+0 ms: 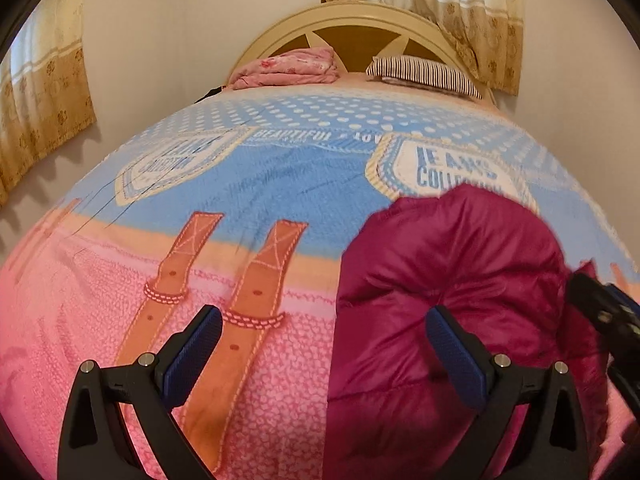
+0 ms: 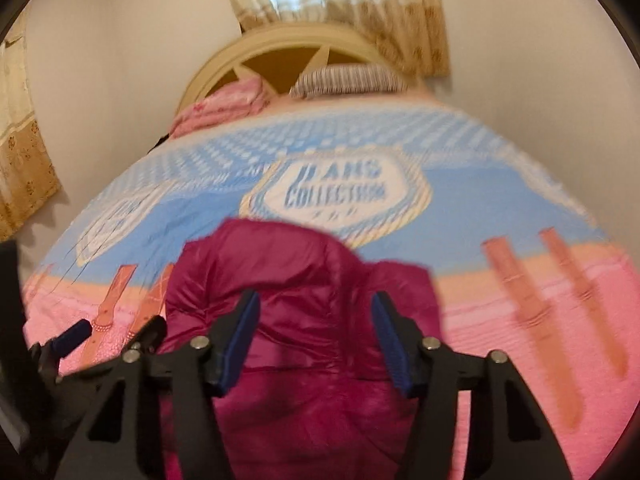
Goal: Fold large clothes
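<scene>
At the far left of both views a beige patterned curtain (image 1: 44, 92) is cut off by the lens rim. The bed (image 1: 224, 184) fills the middle, under a pink and blue printed blanket (image 1: 280, 360) whose near edge runs out of frame. At the far end a folded pink cloth (image 1: 288, 68) lies left of a striped pillow (image 1: 424, 74), both against the arched headboard (image 1: 352, 20); the right wrist view is smeared, so these and the blanket's lettering are hard to read there.

The left claw (image 1: 324, 344) stands wide open with nothing between its blue pads; its left finger (image 1: 196, 352) is over bare blanket, its right finger (image 1: 460, 352) over the left edge of the magenta puffer jacket (image 1: 460, 264). The jacket lies bunched on the near right part of the bed, its lower end hidden behind the claw frames and cut off by the picture edge.

The right claw (image 2: 316, 336) is about half open, its pads on either side of the jacket's middle bulge, a gap showing at each pad; whether the fabric touches them below I cannot tell. The jacket reaches beyond this claw toward the white badge print (image 2: 336, 196). Each claw shows as a dark blurred shape at the edge of the other's view.
</scene>
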Available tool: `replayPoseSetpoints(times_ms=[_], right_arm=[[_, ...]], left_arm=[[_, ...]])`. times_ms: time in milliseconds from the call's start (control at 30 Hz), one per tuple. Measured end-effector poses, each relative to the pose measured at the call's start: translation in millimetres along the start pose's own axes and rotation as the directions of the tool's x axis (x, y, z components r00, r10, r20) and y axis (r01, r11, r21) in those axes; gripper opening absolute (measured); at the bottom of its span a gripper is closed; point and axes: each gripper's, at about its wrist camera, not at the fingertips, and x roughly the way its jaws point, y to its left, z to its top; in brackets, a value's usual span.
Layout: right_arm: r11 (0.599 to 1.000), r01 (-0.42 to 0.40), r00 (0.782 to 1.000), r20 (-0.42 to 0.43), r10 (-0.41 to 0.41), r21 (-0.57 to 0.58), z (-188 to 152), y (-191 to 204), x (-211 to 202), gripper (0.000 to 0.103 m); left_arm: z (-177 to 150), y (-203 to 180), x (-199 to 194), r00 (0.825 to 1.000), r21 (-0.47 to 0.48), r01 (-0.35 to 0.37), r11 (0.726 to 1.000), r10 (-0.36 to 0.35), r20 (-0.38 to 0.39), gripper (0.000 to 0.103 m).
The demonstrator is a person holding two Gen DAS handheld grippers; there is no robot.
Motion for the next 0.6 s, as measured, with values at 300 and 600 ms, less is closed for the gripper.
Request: replayPoseSetpoints(times_ms=[300,600], right_arm=[[0.997,0.076,0.994,-0.074,-0.077,-0.029,-23,-29,42,0.053],[0.999,0.050,0.996,-0.080,-0.050,0.001,-33,-37,49,0.053]], left_arm=[[-17,-10,32,1.000,0.013,0.005,1.000,-0.005,-0.023,0.102],[-19,-13,46,0.999,0.003,0.028,1.000,-0.028,-0.046,0.102]])
